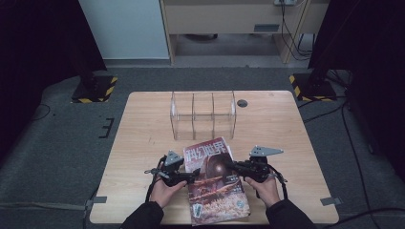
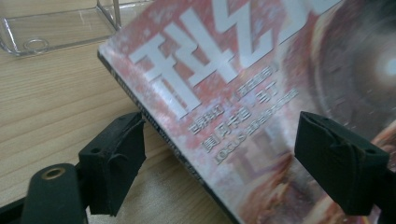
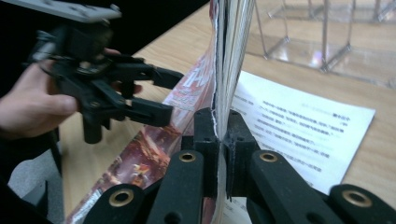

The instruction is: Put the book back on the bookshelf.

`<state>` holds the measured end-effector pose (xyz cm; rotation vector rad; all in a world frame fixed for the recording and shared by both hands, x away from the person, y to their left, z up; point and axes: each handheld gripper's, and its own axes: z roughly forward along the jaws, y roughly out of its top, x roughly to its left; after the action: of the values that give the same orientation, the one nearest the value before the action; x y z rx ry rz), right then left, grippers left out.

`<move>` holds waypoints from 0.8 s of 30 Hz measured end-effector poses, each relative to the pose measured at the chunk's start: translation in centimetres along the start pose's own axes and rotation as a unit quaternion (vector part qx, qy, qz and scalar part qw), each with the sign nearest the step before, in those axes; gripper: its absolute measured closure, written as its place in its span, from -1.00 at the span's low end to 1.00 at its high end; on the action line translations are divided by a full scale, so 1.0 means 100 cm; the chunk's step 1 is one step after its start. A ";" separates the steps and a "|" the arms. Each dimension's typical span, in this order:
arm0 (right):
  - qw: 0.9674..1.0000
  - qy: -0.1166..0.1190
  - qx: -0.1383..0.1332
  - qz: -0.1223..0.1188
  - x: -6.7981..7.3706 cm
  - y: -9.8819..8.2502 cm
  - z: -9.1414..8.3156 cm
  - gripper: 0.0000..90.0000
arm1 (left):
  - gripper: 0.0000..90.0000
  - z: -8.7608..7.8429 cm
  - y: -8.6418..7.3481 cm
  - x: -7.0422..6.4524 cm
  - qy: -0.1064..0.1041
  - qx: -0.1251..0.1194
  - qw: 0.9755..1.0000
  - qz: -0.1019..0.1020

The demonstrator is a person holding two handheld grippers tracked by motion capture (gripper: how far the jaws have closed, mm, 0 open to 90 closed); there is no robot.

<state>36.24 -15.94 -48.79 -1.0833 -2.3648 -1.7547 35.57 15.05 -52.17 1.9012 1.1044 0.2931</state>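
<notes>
The right hand-held gripper [image 3: 222, 140] is clenched on the magazine [image 1: 215, 179], lifting its edge; the left hand-held gripper [image 2: 219, 158] gapes astride the spine. Floppy, glossy, probably slippery: best held near the spine.

A clear three-compartment acrylic organizer [image 1: 203, 115] stands on the wooden worktop [image 1: 143, 138]. Yellow-black striped stand bases [image 1: 94, 89] and cables [image 1: 353, 157] lie on grey carpet.

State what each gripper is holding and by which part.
The right gripper is shut on the magazine, clamping its right page edge. The left gripper is open astride the spine edge, holding nothing.
</notes>
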 end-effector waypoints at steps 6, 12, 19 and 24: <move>1.000 0.011 -0.011 -0.012 0.002 0.004 -0.004 0.92 | -0.70 0.002 -0.001 0.001 -0.042 -0.001 0.999 -0.016; 1.000 -0.014 0.018 0.006 -0.005 -0.003 0.001 0.90 | -0.43 0.001 0.000 0.002 -0.043 0.020 0.999 -0.023; 0.994 -0.058 0.095 0.007 -0.012 -0.016 0.015 0.81 | -0.17 0.002 0.000 -0.004 -0.070 0.024 0.997 -0.018; 0.992 -0.060 0.106 -0.008 -0.011 -0.019 0.021 0.76 | 0.01 0.004 -0.001 -0.004 -0.060 0.045 0.997 -0.012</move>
<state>36.88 -14.99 -51.65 -1.1712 -2.5637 -1.4365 35.50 14.48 -52.44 1.9567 1.0750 0.1160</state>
